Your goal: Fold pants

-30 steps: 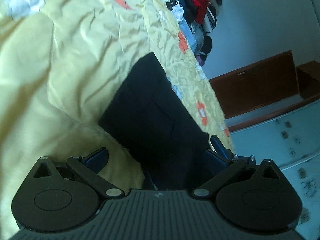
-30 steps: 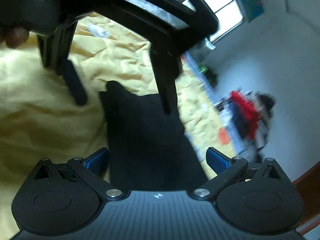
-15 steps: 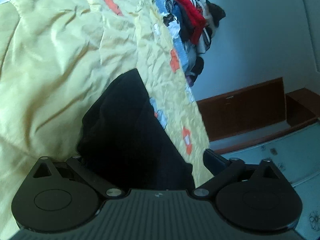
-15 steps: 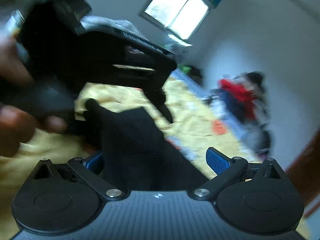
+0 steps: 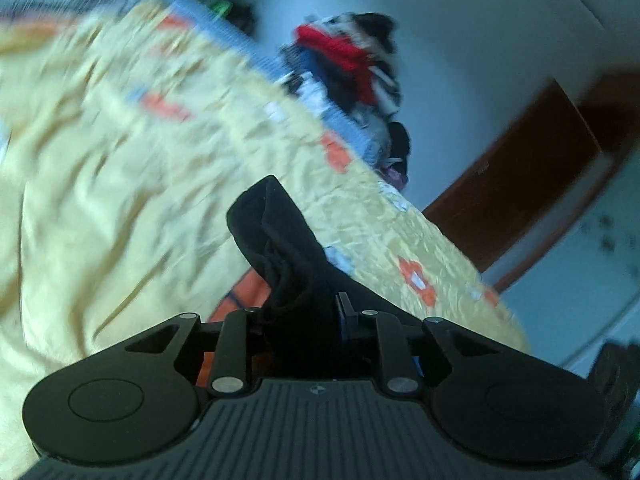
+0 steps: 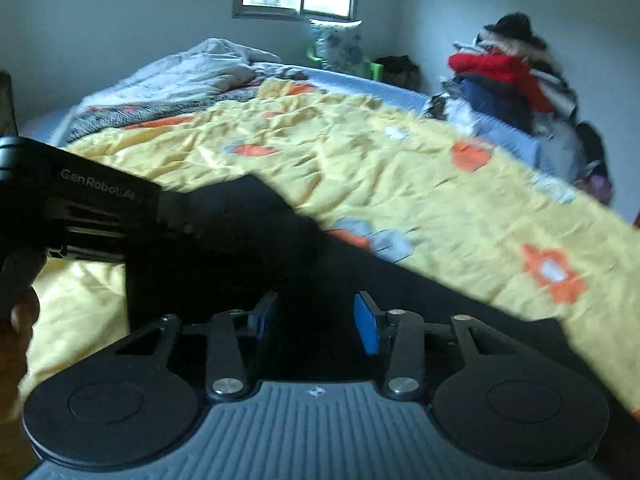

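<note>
While both jaws are closing, my left gripper (image 5: 304, 312) pinches a bunched end of the pants (image 5: 280, 240); the right gripper (image 6: 316, 320) has dark cloth between its pads, though blur hides whether they press. The pants run straight ahead from both tools across the bed (image 6: 360, 152), the left gripper just left of the right.

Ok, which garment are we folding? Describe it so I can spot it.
Find the bed with the yellow quilt. On its near side lie the black pants, bunched in the left gripper. They are the only plain black cloth on the quilt; the clothes pile sits beyond the bed.
</note>
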